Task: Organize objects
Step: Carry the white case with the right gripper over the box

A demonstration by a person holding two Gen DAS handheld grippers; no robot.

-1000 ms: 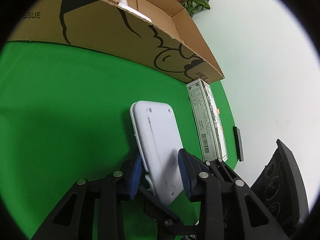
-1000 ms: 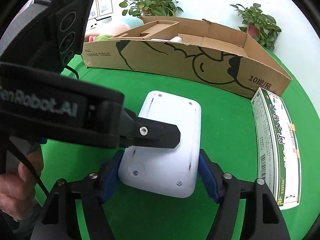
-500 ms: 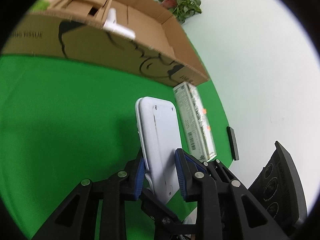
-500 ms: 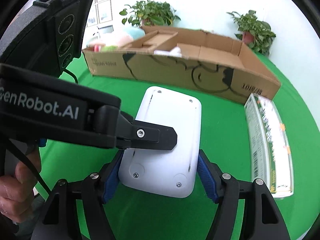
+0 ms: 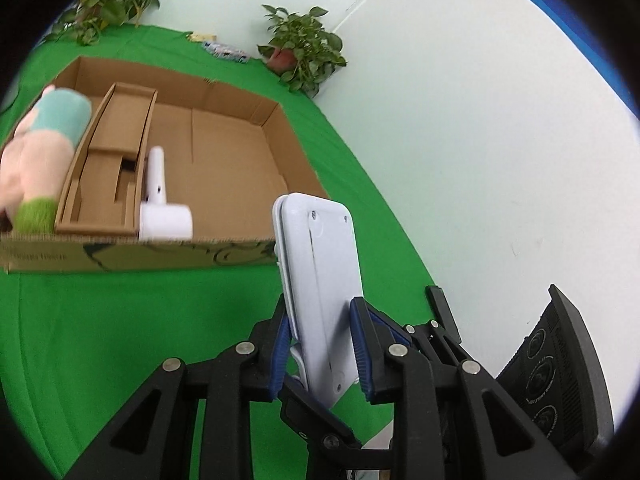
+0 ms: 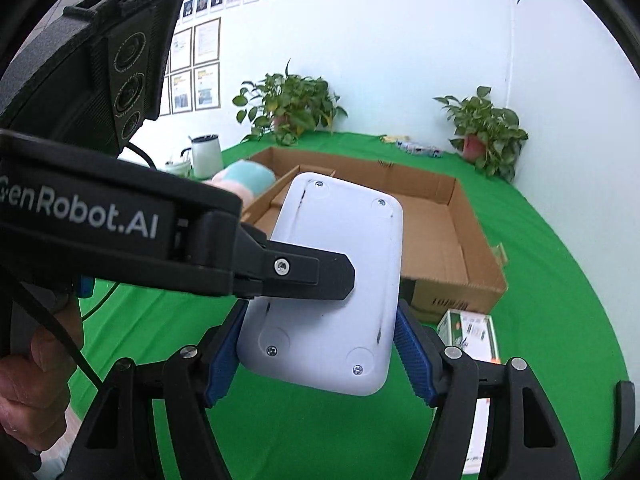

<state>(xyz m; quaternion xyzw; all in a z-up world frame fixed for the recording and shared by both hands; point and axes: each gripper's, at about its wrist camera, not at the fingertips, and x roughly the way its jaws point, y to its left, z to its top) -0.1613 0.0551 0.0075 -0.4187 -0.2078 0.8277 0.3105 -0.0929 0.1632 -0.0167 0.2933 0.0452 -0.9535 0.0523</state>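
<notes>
Nearest, the left gripper point(image 5: 320, 344) and right gripper point(image 6: 318, 356) both clamp the white device point(image 6: 328, 280), held above the green cloth point(image 5: 120, 320). Farther off, the cardboard box point(image 5: 224, 160) already holds a plush toy point(image 5: 36, 152); the green carton point(image 6: 468, 330) remains outside.

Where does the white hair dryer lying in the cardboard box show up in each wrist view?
Left wrist view: the white hair dryer lies left of centre, inside the cardboard box, against its near wall beside the cardboard insert.
Right wrist view: not visible; the held white flat device covers that part of the box.
Shared landmark: the box's open right end, bare-floored in both views.
</notes>
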